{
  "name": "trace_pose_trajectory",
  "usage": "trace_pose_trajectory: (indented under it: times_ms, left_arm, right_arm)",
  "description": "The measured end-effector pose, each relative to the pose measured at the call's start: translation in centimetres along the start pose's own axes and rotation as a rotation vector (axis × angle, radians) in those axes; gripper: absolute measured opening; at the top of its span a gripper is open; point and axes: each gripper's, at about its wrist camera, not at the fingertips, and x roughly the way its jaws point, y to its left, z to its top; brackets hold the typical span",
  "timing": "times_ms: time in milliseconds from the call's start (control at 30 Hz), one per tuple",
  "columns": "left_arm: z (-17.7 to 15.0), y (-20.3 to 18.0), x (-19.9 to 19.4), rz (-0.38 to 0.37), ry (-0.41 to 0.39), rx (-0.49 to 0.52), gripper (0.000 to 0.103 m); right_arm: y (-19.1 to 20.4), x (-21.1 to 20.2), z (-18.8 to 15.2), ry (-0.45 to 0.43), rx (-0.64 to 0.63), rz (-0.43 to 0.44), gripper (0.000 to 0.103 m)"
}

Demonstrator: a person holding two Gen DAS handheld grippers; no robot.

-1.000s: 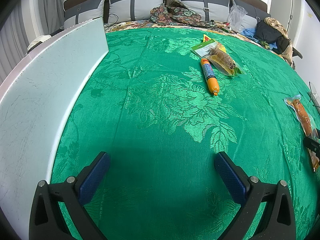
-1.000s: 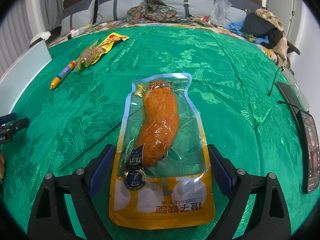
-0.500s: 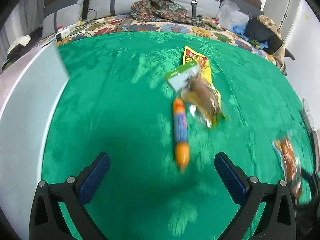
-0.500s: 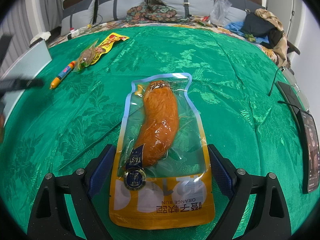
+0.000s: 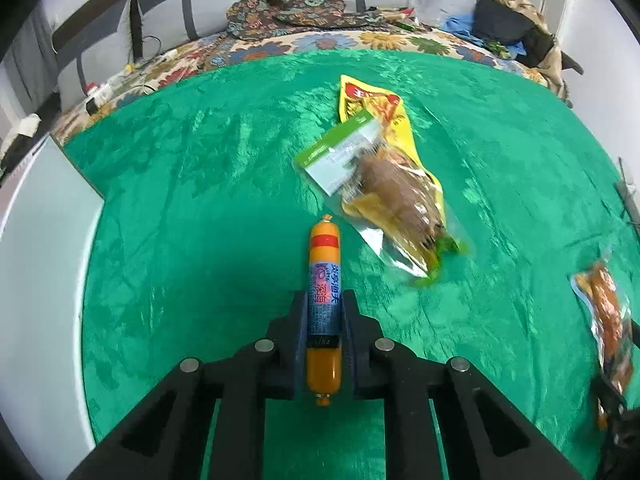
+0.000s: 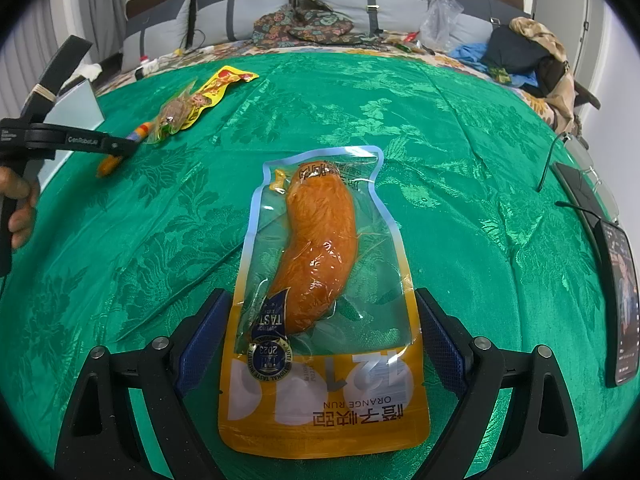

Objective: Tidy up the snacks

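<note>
Grip: left gripper fingers clamp orange plastic-cased sausage stick low; we'd lift level. Right gripper fingers wide, straddling orange-clear sausage pouch.

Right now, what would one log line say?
left gripper: shut on sausage stick | right gripper: open around orange sausage pouch

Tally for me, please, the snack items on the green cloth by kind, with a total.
Stick sausage in an orange casing, shut between the left gripper pads: 1
Flat sealed pouches: 3 (large sausage pouch, clear pouch with green label, yellow packet under it)
Total: 4
</note>
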Motion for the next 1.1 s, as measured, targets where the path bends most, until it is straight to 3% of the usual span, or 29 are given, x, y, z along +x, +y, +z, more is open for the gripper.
trace_pose_trajectory:
  times_ms: [200, 333, 500, 567, 633, 667, 833, 1100]
  left_arm:
    - [-5.3, 0.0, -2.9, -0.064, 0.019, -0.054, 0.015]
    - [-10.5, -1.1, -5.7, -0.079, 0.029, -0.036, 0.015]
    - [-14.4, -2.5, -7.8, -0.084, 0.019, 0.004, 0.017]
    - [-15.1, -2.8, -8.0, -0.081, 0.001, 0.016, 0.030]
    - [-15.2, -3.2, -7.8, -0.101, 0.005, 0.019, 0.084]
    - [-15.2, -3.2, -7.7, -0.089, 0.008, 0.015, 0.092]
    - [-15.4, -3.5, -6.9, -0.036, 0.003, 0.042, 0.098]
    - [-15.2, -3.4, -6.4, -0.063, -0.030, 0.095, 0.103]
  right_arm:
    - [0.0, 0.0, 0.0, 0.000, 0.000, 0.000, 0.093]
    - [0.0, 0.0, 0.0, 0.000, 0.000, 0.000, 0.093]
    - [0.0, 0.0, 0.0, 0.000, 0.001, 0.000, 0.093]
    - [-0.1, 0.0, 0.0, 0.000, 0.001, 0.000, 0.093]
    - [-0.1, 0.0, 0.0, 0.000, 0.001, 0.000, 0.093]
    - [-0.1, 0.0, 0.0, 0.000, 0.001, 0.000, 0.093]
    - [-0.1, 0.0, 0.0, 0.000, 0.001, 0.000, 0.093]
    - [0.0, 0.0, 0.0, 0.000, 0.002, 0.000, 0.093]
